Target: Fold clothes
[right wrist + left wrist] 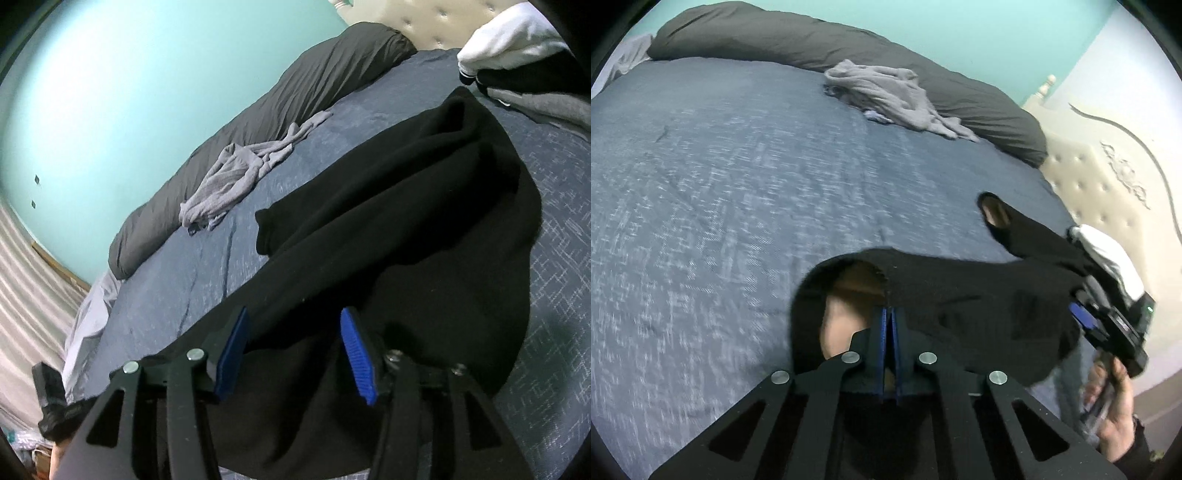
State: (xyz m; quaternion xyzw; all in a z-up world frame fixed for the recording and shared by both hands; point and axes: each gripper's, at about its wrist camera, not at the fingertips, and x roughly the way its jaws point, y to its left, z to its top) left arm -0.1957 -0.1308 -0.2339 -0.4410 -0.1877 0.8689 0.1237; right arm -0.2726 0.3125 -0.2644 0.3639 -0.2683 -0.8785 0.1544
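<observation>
Black knit fabric fills the near field of both wrist views: a soft, matte black garment point(406, 206), thick and fleecy-looking, with rounded folds and a ragged-edged opening that shows in the left wrist view point(945, 295). The left gripper point(889, 332) has its blue-padded fingers point(882, 332) pressed together on the rim of that opening, pinching the cloth, which hangs lifted above the bed point(738, 206) and stretches to the right toward the right gripper point(1108, 325), where a bare hand point(1115, 413) holds the handle. In the right wrist view the right gripper point(295, 354) has its ribbed blue fingers point(358, 354) spread apart, with the black cloth lying between and under them but not clamped. From there the garment's long axis runs away from the camera, up and to the right across the bed, its far end bunched into a hump near a pile of white, black and grey clothes point(517, 48) at the bed's edge. The bedcover is a blue-grey woven fabric with a pale crosshatch pattern. A crumpled pale grey garment point(229, 181), thin and wrinkled, lies well apart from the black one, touching a long dark grey rolled duvet point(258, 114) that lines the far side along the turquoise wall point(129, 92). A cream tufted headboard point(1100, 177) stands at the right of the left wrist view.
</observation>
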